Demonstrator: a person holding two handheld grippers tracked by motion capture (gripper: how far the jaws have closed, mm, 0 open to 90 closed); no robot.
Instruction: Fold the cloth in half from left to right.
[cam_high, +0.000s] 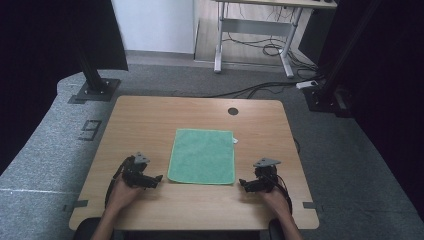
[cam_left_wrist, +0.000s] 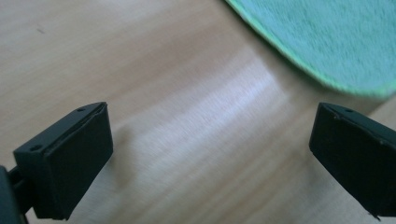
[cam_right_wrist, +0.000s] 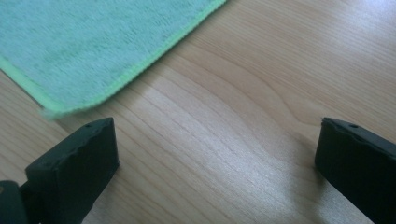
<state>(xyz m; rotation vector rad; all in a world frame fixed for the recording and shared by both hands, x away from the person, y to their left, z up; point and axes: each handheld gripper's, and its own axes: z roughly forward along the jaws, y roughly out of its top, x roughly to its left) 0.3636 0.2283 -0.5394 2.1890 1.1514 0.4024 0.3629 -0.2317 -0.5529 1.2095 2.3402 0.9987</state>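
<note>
Green cloth (cam_high: 202, 156) flat mid-worktop (cam_high: 150, 115), a gripper at each near corner.
L gripper (cam_high: 159, 178) just beside cloth's near-left corner, R gripper (cam_high: 242, 183) just beside near-right; both low over bare wood, jaws wide, nothing btwn them. Cloth edge (cam_left_wrist: 327, 42) lies just ahead of L jaws, corner (cam_right_wrist: 56, 109) close to R jaws.

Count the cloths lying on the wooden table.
1. A square green terry cloth lies flat at the middle of the light wooden table, between the left tongs and the right tongs, both open beside its near corners.
</note>
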